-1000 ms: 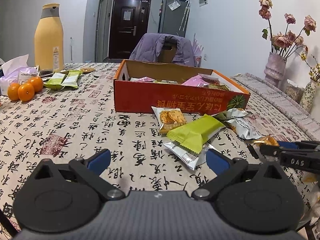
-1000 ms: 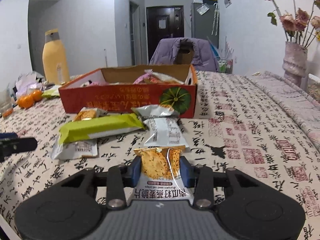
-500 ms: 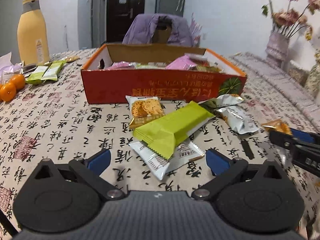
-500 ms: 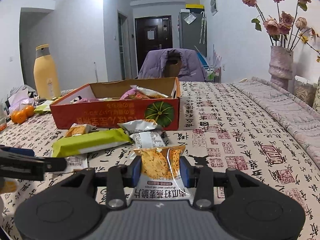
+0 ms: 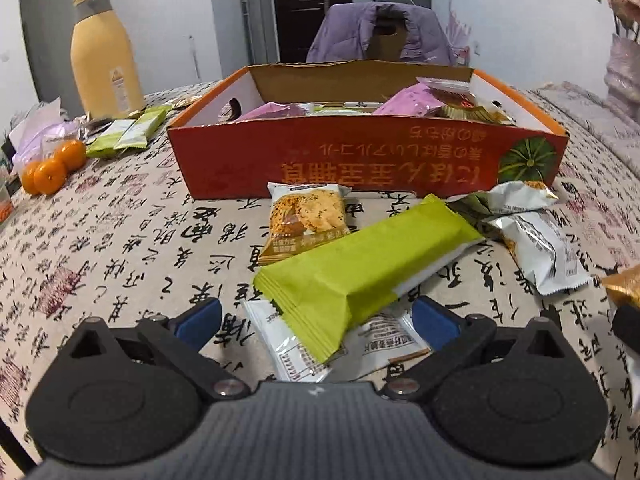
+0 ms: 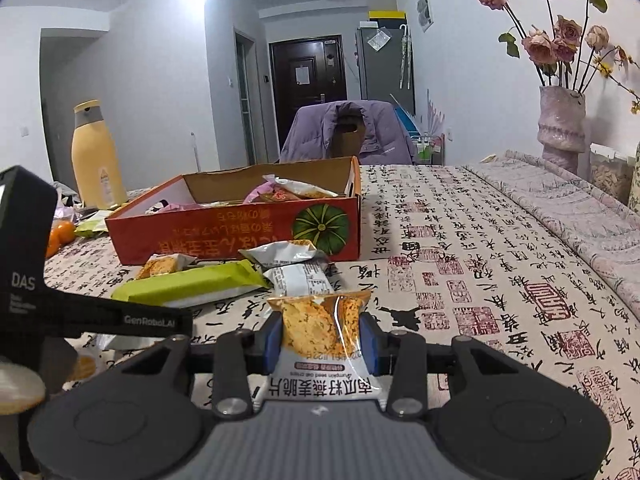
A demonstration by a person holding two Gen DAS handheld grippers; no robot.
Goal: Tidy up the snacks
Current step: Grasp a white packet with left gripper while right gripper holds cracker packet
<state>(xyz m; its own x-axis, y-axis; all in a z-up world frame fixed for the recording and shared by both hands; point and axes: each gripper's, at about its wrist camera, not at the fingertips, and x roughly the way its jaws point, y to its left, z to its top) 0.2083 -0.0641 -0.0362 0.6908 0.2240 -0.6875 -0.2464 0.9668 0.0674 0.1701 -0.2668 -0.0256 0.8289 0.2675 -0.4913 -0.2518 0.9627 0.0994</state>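
Right gripper (image 6: 320, 338) clamped on a cracker packet (image 6: 320, 344), blue pads (image 6: 273, 338) pressing both sides; white lower half reads "pumpkin seed oat crisps" plus inverted Chinese characters. Left gripper (image 5: 316, 316) fingers spread wide, holding nothing, blue pads (image 5: 200, 316) flanking the near end of a green bar wrapper (image 5: 360, 276) that lies across a white packet (image 5: 288, 344) on the calligraphy-print tablecloth (image 5: 100, 248). In the right wrist view the left tool's body at 9 o'clock shows "DAS" and "GenRobot.AI". Beyond the green bar at 12 o'clock: another cracker packet, face up (image 5: 306, 218), touching the bar; at 2 o'clock, two silver packets (image 5: 536, 240) just beside each other. Behind those, the red cardboard box (image 5: 360, 160), open top, inverted yellow Chinese text and a green pumpkin graphic on the near wall; inside are pink packets (image 5: 408, 102) and other wrappers, mostly toward its right side. At 10 o'clock, well apart: oranges (image 5: 50, 168), two green sachets (image 5: 132, 132), a yellow bottle (image 5: 105, 56) with grey cap, label unreadable. Far at 12: chair with purple jacket (image 5: 380, 30). Vase of dried roses (image 6: 560, 120) at 2 o'clock.
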